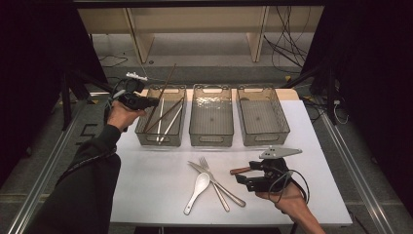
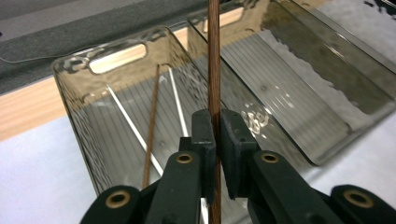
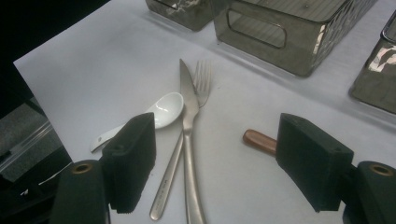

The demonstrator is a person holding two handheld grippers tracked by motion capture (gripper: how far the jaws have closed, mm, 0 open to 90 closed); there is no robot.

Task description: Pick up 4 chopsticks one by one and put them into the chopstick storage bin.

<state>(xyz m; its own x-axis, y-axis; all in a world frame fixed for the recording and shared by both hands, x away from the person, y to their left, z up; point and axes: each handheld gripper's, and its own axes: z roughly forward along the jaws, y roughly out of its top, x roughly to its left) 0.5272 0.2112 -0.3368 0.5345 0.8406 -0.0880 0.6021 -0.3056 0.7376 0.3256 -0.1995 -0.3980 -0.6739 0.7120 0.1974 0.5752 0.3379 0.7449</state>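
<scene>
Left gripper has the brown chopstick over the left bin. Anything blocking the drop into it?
Nothing visible does. The left gripper is shut on the brown chopstick above the open-topped left bin. Inside, another brown chopstick and two white ones lie flat, leaving room.

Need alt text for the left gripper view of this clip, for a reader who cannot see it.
The left gripper has its two black jaws shut on a thin brown chopstick that runs straight up the frame. Behind it a clear smoky bin on the white table holds another brown chopstick and two white chopsticks, with a second bin to its right.
</scene>
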